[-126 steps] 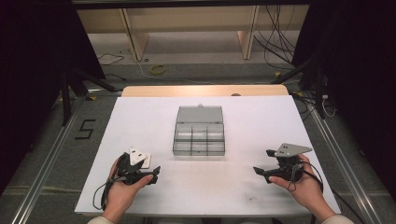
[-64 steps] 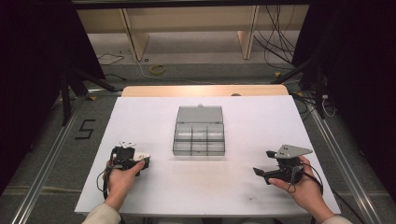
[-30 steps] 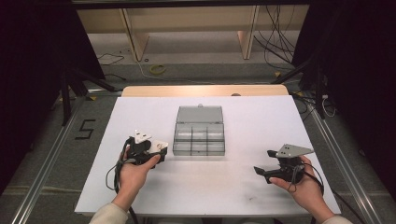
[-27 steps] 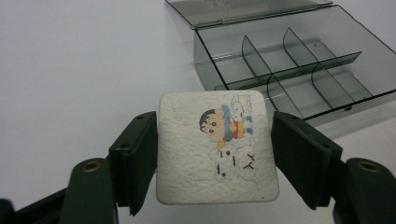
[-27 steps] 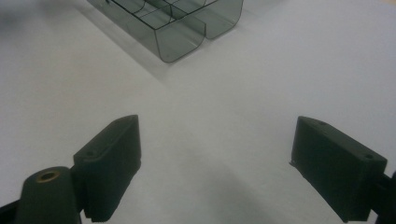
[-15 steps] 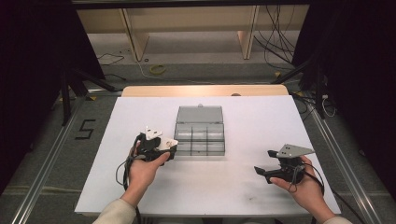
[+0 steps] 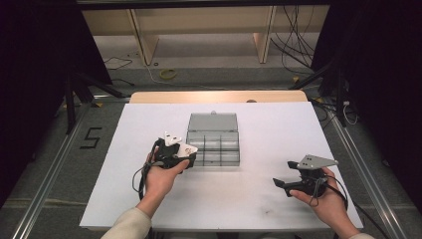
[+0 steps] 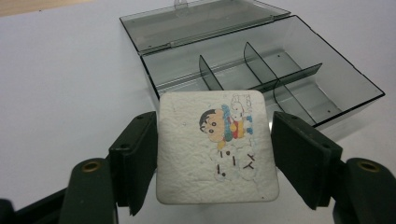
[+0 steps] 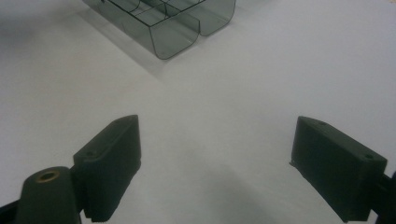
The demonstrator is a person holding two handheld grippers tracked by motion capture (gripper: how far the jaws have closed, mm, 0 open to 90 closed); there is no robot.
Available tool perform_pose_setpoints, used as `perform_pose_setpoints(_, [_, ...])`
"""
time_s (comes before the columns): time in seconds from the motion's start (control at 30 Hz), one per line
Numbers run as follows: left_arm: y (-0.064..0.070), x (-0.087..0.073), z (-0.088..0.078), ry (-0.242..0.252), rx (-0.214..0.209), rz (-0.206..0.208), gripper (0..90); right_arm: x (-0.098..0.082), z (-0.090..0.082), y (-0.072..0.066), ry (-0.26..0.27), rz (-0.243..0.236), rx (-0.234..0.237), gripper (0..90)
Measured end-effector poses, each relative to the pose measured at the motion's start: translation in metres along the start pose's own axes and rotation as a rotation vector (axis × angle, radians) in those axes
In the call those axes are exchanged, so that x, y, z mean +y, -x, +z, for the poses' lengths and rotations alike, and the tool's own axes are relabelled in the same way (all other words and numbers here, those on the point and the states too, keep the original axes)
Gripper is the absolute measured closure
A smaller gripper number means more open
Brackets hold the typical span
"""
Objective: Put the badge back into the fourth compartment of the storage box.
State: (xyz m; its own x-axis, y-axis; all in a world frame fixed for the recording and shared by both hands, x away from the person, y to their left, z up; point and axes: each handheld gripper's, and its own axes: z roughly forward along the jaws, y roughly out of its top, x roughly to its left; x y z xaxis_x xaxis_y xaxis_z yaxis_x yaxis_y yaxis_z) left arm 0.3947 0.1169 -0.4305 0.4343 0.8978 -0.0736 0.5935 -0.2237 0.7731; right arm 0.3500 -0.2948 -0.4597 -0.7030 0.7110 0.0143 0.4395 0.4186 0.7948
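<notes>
The left gripper [image 8: 212, 154] is squeezed shut on one white square pad [image 8: 215, 147], holding it up just in front of the one open clear box [image 8: 299, 70] on the white surface [image 7: 268, 199]. The pad has a cartoon child and a small white dog drawn on it, with some printed signs beside them that are too small to read. The box has several small compartments inside, all bare, and the right gripper [image 9: 215, 168] sits well apart from it with its jaws wide open, holding nothing.
</notes>
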Motion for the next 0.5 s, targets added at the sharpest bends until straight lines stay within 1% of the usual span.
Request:
perform_pose_setpoints(0.17, [0.004,0.003,0.005,0.000,-0.003,0.014,32.7,-0.001,-0.001,0.000,0.001,0.002,0.001,16.6])
perform_pose_setpoints(0.2, [0.005,0.004,0.008,-0.001,-0.011,0.017,32.7,-0.001,0.000,0.000,0.001,0.004,0.001,16.6])
perform_pose_setpoints(0.37, [0.008,0.006,0.016,-0.003,-0.017,0.032,32.7,-0.001,0.000,0.000,-0.002,0.007,0.003,16.6])
perform_pose_setpoints(0.5, [0.010,0.007,0.020,0.000,-0.021,0.038,32.6,-0.002,0.000,0.000,-0.002,0.008,0.003,16.6])
